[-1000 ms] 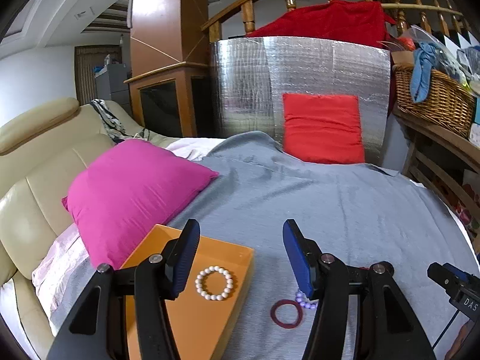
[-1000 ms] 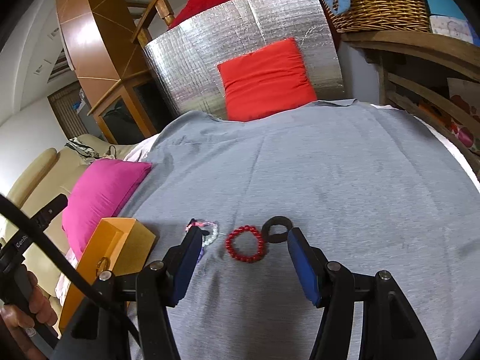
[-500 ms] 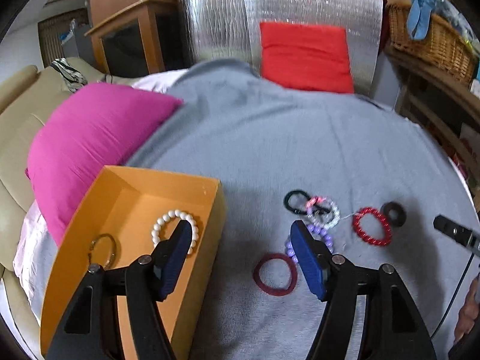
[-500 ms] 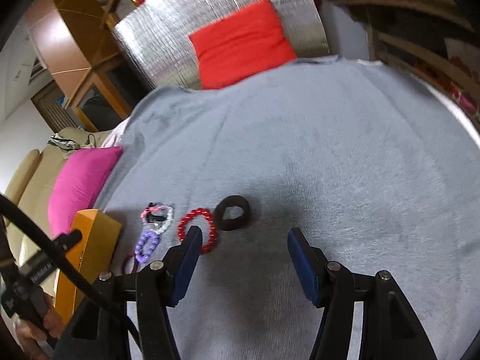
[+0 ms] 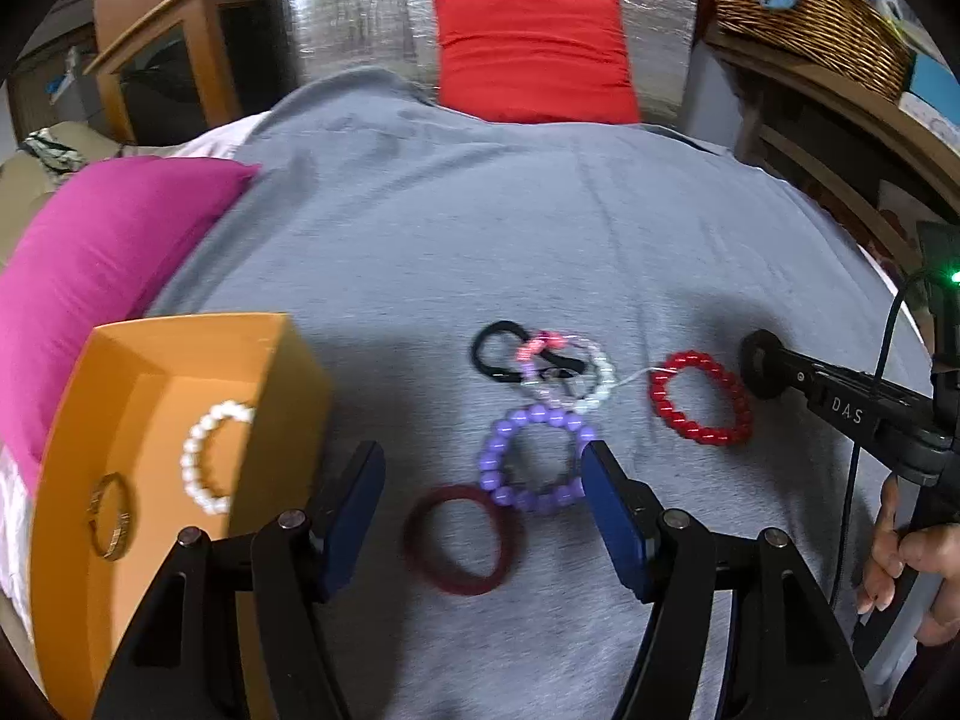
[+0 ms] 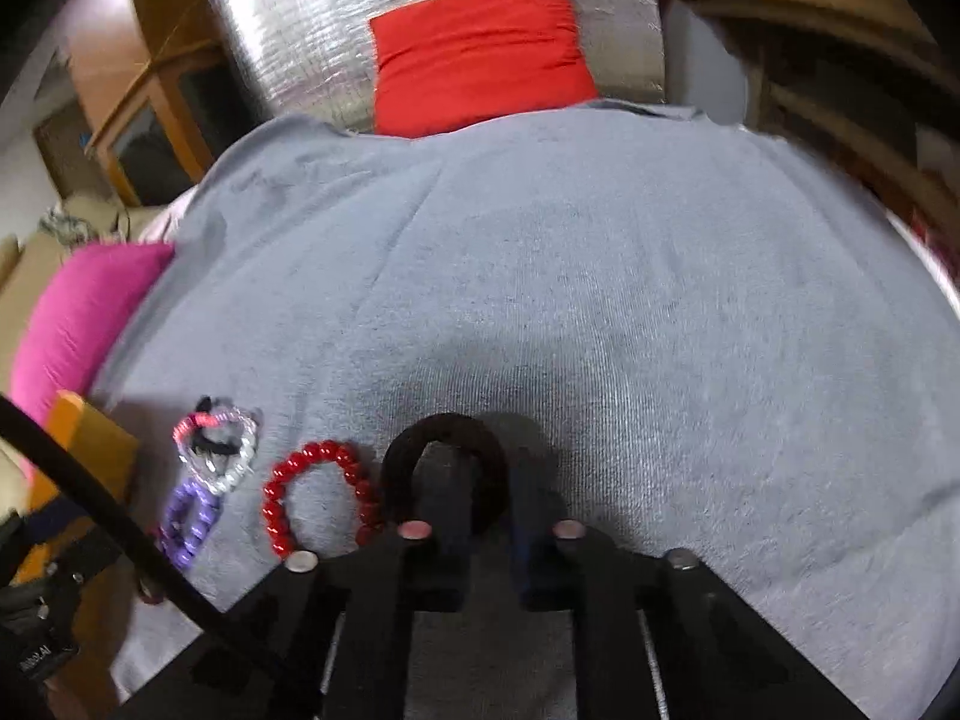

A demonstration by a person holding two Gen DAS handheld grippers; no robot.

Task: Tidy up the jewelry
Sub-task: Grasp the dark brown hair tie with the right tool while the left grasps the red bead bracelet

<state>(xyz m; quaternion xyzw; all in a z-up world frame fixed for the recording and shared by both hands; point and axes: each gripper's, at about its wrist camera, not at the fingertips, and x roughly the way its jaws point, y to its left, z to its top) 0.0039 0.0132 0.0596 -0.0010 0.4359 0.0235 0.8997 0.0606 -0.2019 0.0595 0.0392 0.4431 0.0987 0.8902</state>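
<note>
My left gripper stands open just above a dark red ring and a purple bead bracelet, touching neither. Left of it, an orange box holds a white pearl bracelet and a gold bangle. A clear bead bracelet and a thin black loop lie tangled on the grey cloth, with a red bead bracelet to their right. My right gripper is shut on the side of a black fabric ring, next to the red bead bracelet.
A pink cushion lies behind the box. At the far end, a red cushion leans on a silver foil panel. A wicker basket sits on wooden shelving at the right. A person's hand holds the right gripper.
Both grippers have dropped and tilted down toward the jewelry. The right jaws, wide apart before, have closed on the black ring. The left jaws have widened a little.
</note>
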